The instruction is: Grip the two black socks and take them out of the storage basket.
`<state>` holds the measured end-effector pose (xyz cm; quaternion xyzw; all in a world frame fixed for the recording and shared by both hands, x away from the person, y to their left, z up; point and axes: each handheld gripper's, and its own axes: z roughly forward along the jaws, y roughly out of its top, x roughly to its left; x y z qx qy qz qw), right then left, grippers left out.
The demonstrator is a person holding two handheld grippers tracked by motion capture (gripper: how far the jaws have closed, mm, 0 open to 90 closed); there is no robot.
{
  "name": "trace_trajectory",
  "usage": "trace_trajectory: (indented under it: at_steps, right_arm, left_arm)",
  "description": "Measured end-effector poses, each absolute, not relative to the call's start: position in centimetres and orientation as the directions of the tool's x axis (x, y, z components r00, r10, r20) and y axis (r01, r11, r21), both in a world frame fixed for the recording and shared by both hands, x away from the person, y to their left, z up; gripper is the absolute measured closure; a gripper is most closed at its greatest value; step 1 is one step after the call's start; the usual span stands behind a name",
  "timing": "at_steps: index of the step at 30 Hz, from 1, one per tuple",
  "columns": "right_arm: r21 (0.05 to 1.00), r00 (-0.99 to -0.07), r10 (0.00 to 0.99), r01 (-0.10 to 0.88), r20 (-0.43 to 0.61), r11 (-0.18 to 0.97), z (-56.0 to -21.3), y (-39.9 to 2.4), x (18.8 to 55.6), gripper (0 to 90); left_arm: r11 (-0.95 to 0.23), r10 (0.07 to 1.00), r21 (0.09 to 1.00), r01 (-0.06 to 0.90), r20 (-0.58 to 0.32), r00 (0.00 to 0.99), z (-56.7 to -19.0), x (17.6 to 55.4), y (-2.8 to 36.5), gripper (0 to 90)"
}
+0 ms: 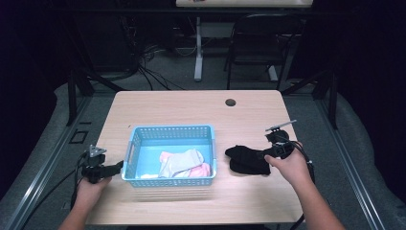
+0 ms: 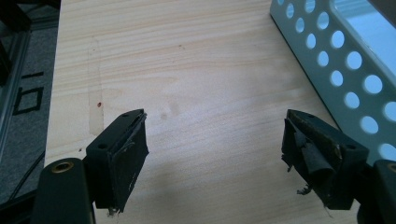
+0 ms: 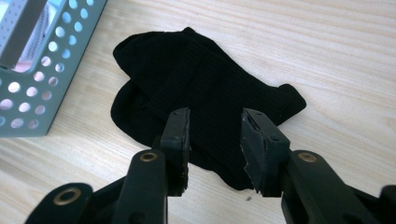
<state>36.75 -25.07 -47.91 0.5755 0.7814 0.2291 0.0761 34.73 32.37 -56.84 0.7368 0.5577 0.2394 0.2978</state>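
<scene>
Black sock (image 1: 248, 159) lying crumpled on the counter (image 1: 191, 108), toward the right edge, just right of the blue basket (image 1: 170, 133) and apart from it. Right gripper (image 3: 215, 140) poised low over the sock's near end, jaws partly apart with a moderate gap, black fabric showing between them (pads not pressing on it, as seen in the right gripper view). Right hand (image 1: 287, 165) wrapped around the gripper body, close to the right edge.

Left gripper (image 2: 215, 140) held near the left edge, just beside the basket's left wall, jaws spread wide over bare wood, nothing between them. Left hand (image 1: 91, 184) low at the front-left corner.

Inside the basket: a grey sock (image 1: 181, 160) lying over a pink one (image 1: 203, 168), toward the front wall.
</scene>
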Motion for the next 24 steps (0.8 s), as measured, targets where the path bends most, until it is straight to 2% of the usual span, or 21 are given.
trace_trajectory:
  at_steps: [4,12,24]
  right_arm:
    - [0.445,-0.342,0.932,0.858,0.123,0.256,-47.8,-24.7,36.6,60.6]
    - [0.497,-0.392,0.907,0.824,0.153,0.272,-47.8,-23.1,35.6,59.6]
    - [0.559,-0.442,0.885,0.775,0.144,0.295,-49.5,-21.4,33.8,60.1]
  left_arm:
    - [-0.195,0.965,0.708,0.678,0.017,0.260,-56.8,34.7,32.4,22.3]
    - [-0.201,0.965,0.707,0.678,0.022,0.263,-56.8,34.7,32.4,22.3]
    - [-0.200,0.965,0.708,0.678,0.021,0.263,-56.8,34.8,32.4,22.3]
